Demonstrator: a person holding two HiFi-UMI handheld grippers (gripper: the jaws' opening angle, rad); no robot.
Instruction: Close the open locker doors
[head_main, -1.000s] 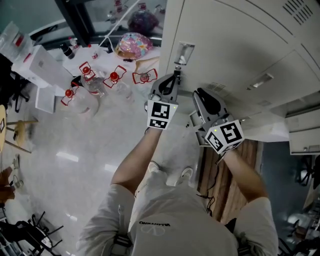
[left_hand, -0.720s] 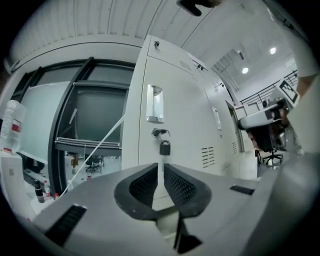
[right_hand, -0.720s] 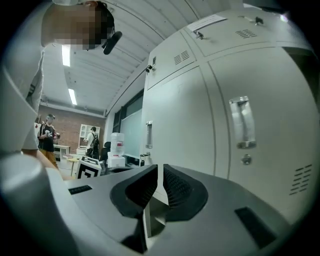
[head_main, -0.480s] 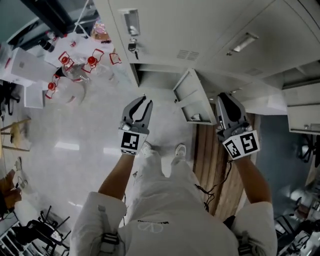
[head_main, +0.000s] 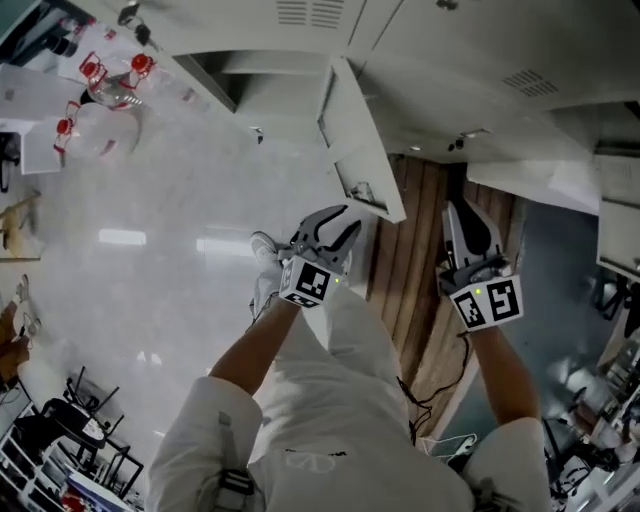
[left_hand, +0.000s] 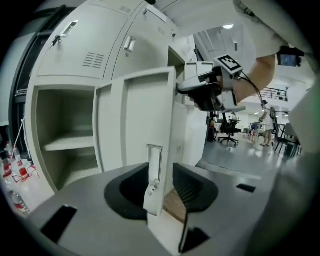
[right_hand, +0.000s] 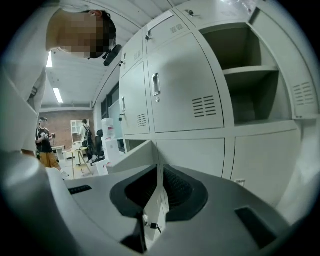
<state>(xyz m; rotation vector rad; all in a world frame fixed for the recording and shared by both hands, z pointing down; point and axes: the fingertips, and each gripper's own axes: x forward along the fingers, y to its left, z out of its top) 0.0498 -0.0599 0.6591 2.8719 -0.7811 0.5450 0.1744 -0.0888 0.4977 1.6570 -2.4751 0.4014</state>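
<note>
One low locker door (head_main: 352, 125) stands swung open; our left gripper (head_main: 345, 220), jaws just spread, frames its free edge untouched, our right gripper (head_main: 465, 212) nearly clenched, empty. We judge a hard shove could bounce it back open.

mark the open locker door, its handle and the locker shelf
open locker door (left_hand: 140, 115), left gripper view, inner face
handle (left_hand: 154, 170), left gripper view, middle of the plate
shelf (left_hand: 67, 143), left gripper view, front edge

A glossy pale floor (head_main: 150, 300) meets wooden planks (head_main: 412, 250), with black chairs (head_main: 95, 440) at its edge.
</note>
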